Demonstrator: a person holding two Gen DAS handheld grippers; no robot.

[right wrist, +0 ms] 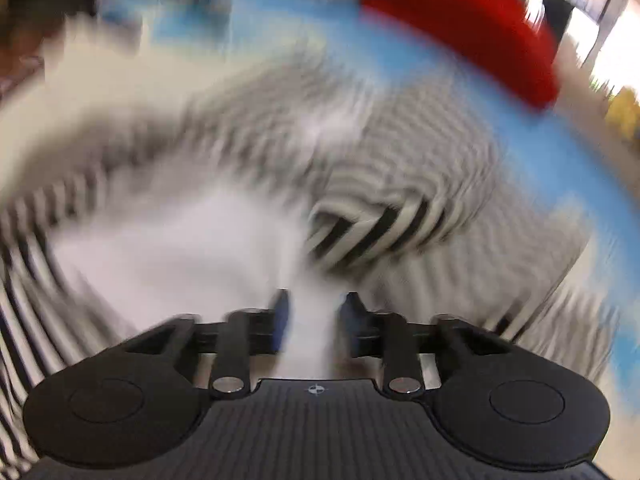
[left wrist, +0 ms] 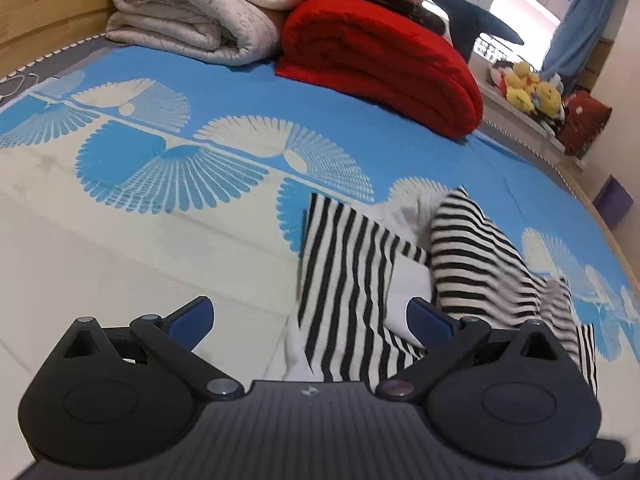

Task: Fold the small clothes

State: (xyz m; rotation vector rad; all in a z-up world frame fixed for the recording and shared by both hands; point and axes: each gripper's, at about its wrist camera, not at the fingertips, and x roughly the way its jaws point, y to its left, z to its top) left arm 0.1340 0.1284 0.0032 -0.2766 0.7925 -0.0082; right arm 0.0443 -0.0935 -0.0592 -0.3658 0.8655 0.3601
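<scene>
A black-and-white striped garment (left wrist: 348, 264) with white panels lies rumpled on the blue and cream bedspread (left wrist: 160, 208), one sleeve humped up at the right. My left gripper (left wrist: 310, 312) hovers over its near edge, jaws spread wide with nothing pinched between the blue pads (left wrist: 192, 316). The right wrist view is heavily motion-blurred. There my right gripper (right wrist: 317, 304) points down at the same garment (right wrist: 372, 228), a bunched striped fold just beyond its tips. Its jaws stand partly apart, white cloth (right wrist: 180, 248) showing through the gap, and no fabric is visibly clamped.
At the head of the bed are a folded red blanket (left wrist: 384, 60) and stacked cream blankets (left wrist: 192, 12), with a blue plush shark (left wrist: 472, 8) behind. Yellow plush toys (left wrist: 532, 88) sit on a ledge at the right. A wooden headboard (left wrist: 40, 8) rises at the far left.
</scene>
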